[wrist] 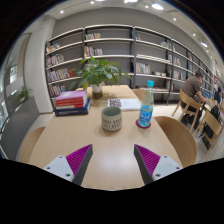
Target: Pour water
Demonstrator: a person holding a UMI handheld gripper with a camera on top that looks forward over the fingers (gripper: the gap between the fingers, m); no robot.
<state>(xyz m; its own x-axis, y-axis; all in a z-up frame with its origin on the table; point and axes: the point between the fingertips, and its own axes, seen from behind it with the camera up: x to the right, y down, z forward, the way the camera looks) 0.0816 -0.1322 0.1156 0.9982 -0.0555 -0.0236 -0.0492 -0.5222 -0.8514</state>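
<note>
Gripper view: the gripper (113, 160) hangs over a pale wooden table (105, 150), its two fingers spread wide apart with nothing between them. The left pad (78, 159) and the right pad (148, 160) show magenta with light stripes, and bare tabletop lies in the gap.

Beyond the fingers, toward the middle of the table, stands a cup (111, 119), upright, greenish and patterned. Just to its right, near but apart from it, stands a bottle (146, 106), also upright, clear with a blue label and a light cap. Whether it holds water cannot be told. Both are well ahead of the fingertips and neither is touched.

Behind the cup a potted plant (98, 72) stands with broad green leaves. To the left of it lies a stack of books (71, 101), red on top, darker below. Some papers (123, 102) lie flat between the plant and the bottle.

A wooden chair (179, 138) shows its curved back at the table's right side, and another chair back (28, 140) shows at the left. Farther right a person (194, 91) sits at another table. Bookshelves (110, 45) run along the back wall, partly filled, with ceiling lights above. A window (12, 75) is at the left.
</note>
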